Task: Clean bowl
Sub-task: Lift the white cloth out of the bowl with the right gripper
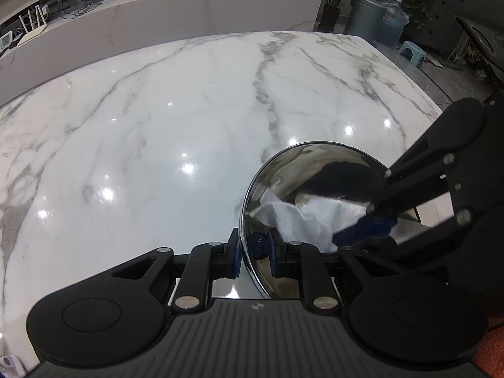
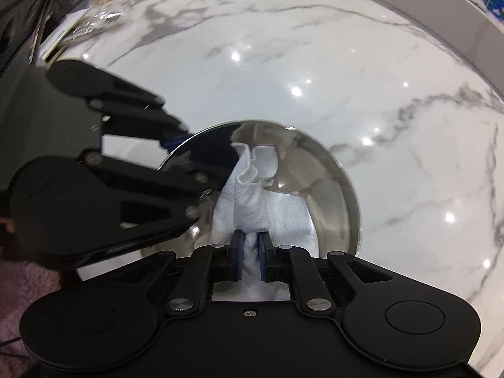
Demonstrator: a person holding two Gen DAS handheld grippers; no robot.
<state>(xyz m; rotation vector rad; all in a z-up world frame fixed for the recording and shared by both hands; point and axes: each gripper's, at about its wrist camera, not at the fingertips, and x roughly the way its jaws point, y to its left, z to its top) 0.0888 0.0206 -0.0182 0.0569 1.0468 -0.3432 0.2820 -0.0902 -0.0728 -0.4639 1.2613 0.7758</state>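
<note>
A: Left gripper (image 1: pixel 254 253): the two blue pads sit either side of the bowl (image 1: pixel 285 170) rim, one outside, one inside, pinching the steel edge. The bowl stands on the marble table (image 1: pixel 157 126), near its front right part in the left view.

B: Right gripper (image 2: pixel 251 250): pads pressed together on a bunched fold of the white cloth (image 2: pixel 252 195). The cloth lies inside the bowl (image 2: pixel 327 186), spread over the near half.

A: Hard to read: the mirror wall of the bowl throws back cloth and dark gripper shapes, so the true edge of the cloth is unclear at the far side. The bowl's near rim is cut off behind both gripper bodies.

B: In the left view the right gripper (image 1: pixel 375 220) tips are blurred; only blue and cloth (image 1: pixel 302 217) show there. Whether the bowl is tilted or flat, cannot tell. Table's far left corner holds a blurred clear wrapper (image 2: pixel 94 19), contents unreadable.
</note>
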